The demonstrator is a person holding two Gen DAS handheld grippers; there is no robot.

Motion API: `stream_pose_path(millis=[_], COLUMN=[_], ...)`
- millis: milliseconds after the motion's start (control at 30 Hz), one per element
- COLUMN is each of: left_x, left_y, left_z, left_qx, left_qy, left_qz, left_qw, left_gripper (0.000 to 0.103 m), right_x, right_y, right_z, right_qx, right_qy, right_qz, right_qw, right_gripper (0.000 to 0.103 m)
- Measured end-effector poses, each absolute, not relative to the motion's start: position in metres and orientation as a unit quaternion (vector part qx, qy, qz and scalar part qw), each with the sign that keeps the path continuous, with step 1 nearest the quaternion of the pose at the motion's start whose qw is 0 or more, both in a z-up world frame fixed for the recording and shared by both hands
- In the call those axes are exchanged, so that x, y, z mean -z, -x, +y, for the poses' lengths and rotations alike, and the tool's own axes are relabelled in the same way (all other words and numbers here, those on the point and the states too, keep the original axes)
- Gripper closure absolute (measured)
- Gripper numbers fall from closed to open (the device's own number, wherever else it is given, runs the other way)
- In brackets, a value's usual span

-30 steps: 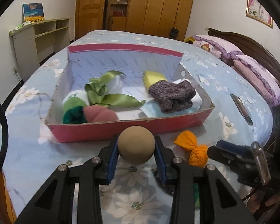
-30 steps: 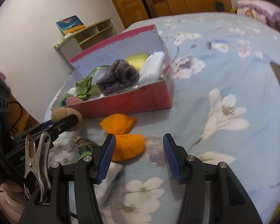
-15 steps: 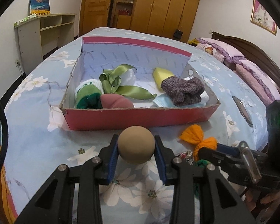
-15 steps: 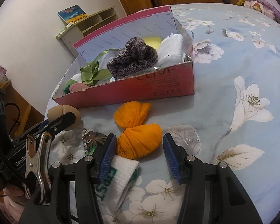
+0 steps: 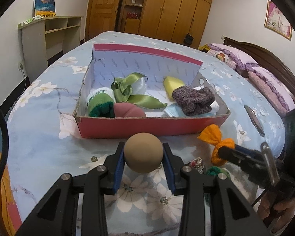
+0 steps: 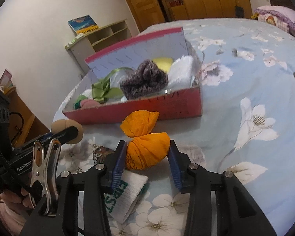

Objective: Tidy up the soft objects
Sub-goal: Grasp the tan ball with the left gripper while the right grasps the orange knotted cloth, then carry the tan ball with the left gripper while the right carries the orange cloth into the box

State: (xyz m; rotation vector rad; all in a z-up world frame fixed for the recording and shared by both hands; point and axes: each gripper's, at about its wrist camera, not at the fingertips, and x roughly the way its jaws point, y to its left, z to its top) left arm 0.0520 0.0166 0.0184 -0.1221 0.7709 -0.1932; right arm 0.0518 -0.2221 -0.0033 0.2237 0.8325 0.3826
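L gripper (image 5: 143, 156) is clamped on a tan ball (image 5: 143, 152), both blue pads touching its sides, ball held clear above the floral bedspread (image 5: 39, 147). Straight ahead of it sits the red box (image 5: 147, 126), long wall facing the jaws. Inside, L to R: green-white sock roll (image 5: 100, 103), pink item (image 5: 128, 111), green ribbon (image 5: 135, 96), yellow sponge (image 5: 172, 83), grey knit piece (image 5: 193, 99) over a pale blue mask (image 5: 171, 112).

R gripper (image 6: 147, 154) is closing w/ the orange cloth bundle (image 6: 147, 149) betw. the jaws; L pad at the fabric, R pad at its edge, firm contact not clear. Bundle's knotted upper half points away toward the box (image 6: 167, 108), just short of its wall. Under the R gripper's L finger lies a white sock w/ green lettering (image 6: 125, 192). Off to its L, the other gripper's arm w/ the ball (image 6: 66, 130) and a metal clip (image 6: 46, 169). A dark phone (image 5: 253, 120) lies well to the R of the box, nr the pillows (image 5: 265, 82).
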Motion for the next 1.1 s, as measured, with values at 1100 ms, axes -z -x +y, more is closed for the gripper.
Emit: stream_pose_path(millis=[1100], left_x=[-0.045], left_y=[-0.119], left_z=[0.002], left_qx=[0.091], left_qy=[0.047], left_qz=[0.357], left_qw=[0.928], left_gripper=[0.065], right_x=[-0.058], right_y=[-0.09], right_z=[-0.227], right_qx=[-0.188], right_qy=[-0.046], right_qz=[0.334], right_qw=[0.923], right_gripper=[0.061])
